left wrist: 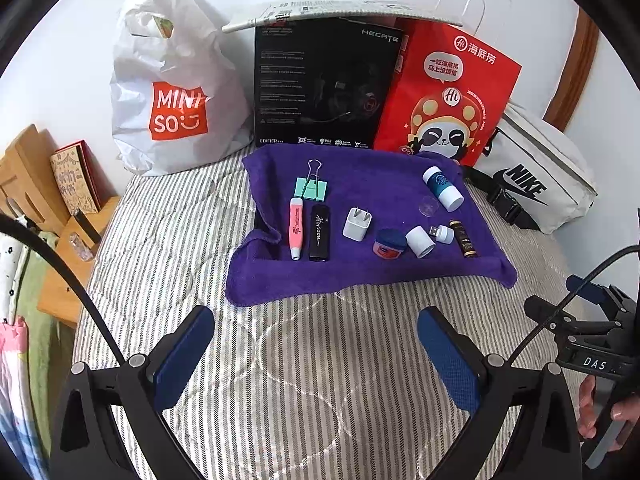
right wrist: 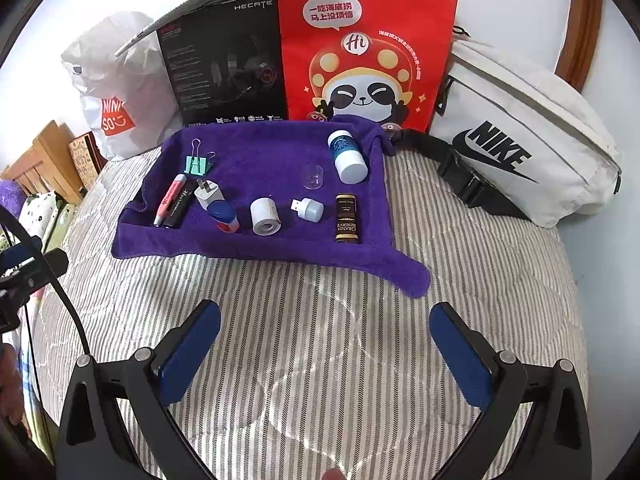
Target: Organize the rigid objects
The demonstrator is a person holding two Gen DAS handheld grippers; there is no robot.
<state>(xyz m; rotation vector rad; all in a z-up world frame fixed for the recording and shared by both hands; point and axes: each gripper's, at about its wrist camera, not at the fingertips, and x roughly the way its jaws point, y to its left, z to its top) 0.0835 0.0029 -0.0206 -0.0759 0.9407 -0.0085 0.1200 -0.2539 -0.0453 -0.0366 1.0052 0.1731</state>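
Striped bed (left wrist: 304, 360); purple towel (left wrist: 360, 272) ahead of both claws. Pink pen (left wrist: 295, 227) points toward left claw (left wrist: 316, 344). Left claw and right claw (right wrist: 326, 340) open, empty.

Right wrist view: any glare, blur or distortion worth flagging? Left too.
Right wrist view: strong fisheye bend, black vignette in the corners; red bag glossy but readable; clear cup hard to see on the towel. Left wrist view: same bend; black box print too small to read; soft even light, no hard shadows.

Behind the striped bedspread (left wrist: 304, 360) stand a white Miniso bag (left wrist: 176, 92), black headset box (left wrist: 320, 84), red panda bag (left wrist: 448, 92), and white Nike pouch (left wrist: 536, 168).
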